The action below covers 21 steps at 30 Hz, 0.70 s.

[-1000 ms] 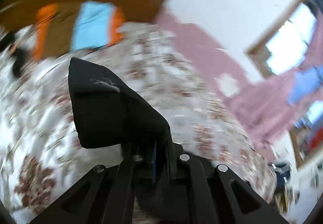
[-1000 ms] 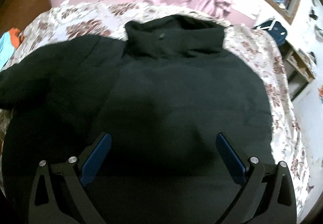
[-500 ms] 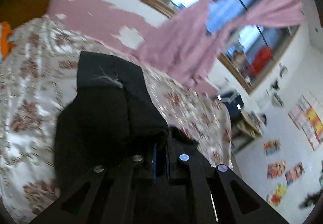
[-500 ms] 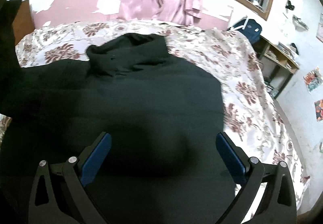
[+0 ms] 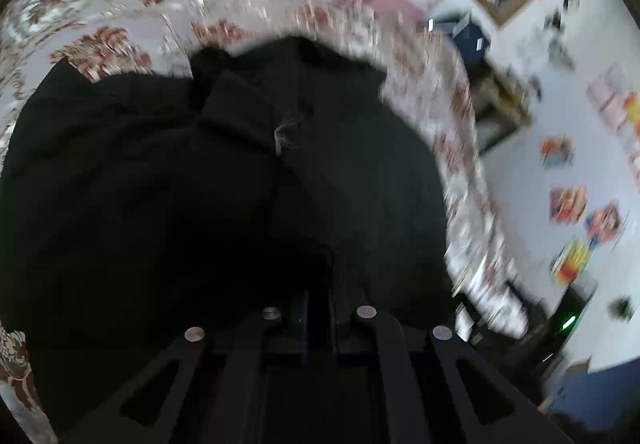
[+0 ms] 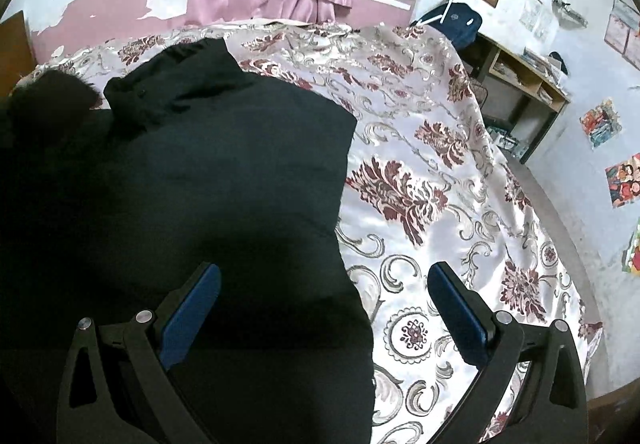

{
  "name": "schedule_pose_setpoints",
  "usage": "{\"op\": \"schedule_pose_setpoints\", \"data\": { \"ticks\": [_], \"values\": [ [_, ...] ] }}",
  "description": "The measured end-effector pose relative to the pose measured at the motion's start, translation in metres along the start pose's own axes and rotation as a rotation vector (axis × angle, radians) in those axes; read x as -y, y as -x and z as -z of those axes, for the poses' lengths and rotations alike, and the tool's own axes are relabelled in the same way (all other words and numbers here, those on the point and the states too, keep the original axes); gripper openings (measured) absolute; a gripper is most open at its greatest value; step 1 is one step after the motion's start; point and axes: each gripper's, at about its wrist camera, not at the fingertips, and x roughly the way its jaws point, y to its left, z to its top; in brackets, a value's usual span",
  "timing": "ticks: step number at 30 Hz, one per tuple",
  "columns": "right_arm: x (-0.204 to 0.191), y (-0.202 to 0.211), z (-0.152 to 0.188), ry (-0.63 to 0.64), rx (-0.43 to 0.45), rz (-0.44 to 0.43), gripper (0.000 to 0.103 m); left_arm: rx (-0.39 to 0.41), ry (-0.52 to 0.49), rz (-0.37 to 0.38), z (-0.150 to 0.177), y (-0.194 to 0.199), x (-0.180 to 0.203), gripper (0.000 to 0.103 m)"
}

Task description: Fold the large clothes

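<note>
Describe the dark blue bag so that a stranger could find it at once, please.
Start at the bed with the floral bedspread and go to its far right corner, below the framed window. The dark blue bag sits there, beside the wooden shelf unit; nothing else near it is navy with white trim.

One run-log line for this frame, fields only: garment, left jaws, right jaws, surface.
garment: black jacket spread on bed | left gripper: jaws shut on jacket sleeve | right gripper: jaws open, empty, over jacket edge | surface: floral bedspread
</note>
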Motion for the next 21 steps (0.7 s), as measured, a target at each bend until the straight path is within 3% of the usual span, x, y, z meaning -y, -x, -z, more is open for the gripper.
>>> {"op": "schedule_pose_setpoints", "data": {
  "ticks": [3,5,6,7,9,14,17,21],
  "values": [
    [0.003,-0.007,0.002,-0.012,-0.018,-0.034,0.102,-0.085,-0.052,-0.019,0.013,-0.018,0.008,0.011],
    [0.001,-0.014,0.002,-0.010,-0.049,-0.063,0.102,-0.170,-0.085,-0.020,0.023,-0.030,0.013,0.021],
    [-0.002,-0.017,0.004,0.000,-0.064,-0.061,0.101,-0.196,-0.096,-0.015,0.028,-0.033,0.015,0.038],
    [-0.004,-0.021,0.004,0.011,-0.076,-0.058,0.101,-0.217,-0.108,-0.005,0.032,-0.036,0.017,0.062],
    [-0.008,-0.025,0.005,0.027,-0.096,-0.065,0.101,-0.214,-0.121,0.013,0.041,-0.035,0.021,0.079],
    [-0.010,-0.026,0.000,-0.011,-0.105,-0.138,0.102,-0.212,-0.146,0.056,0.055,-0.022,0.024,0.079],
    [-0.010,-0.029,-0.001,-0.082,-0.120,-0.236,0.102,-0.194,-0.187,0.053,0.065,-0.006,0.023,0.080],
    [-0.010,-0.034,0.005,-0.268,-0.125,-0.458,0.102,-0.154,-0.150,0.048,0.062,0.025,-0.002,0.080]
  ]
}}
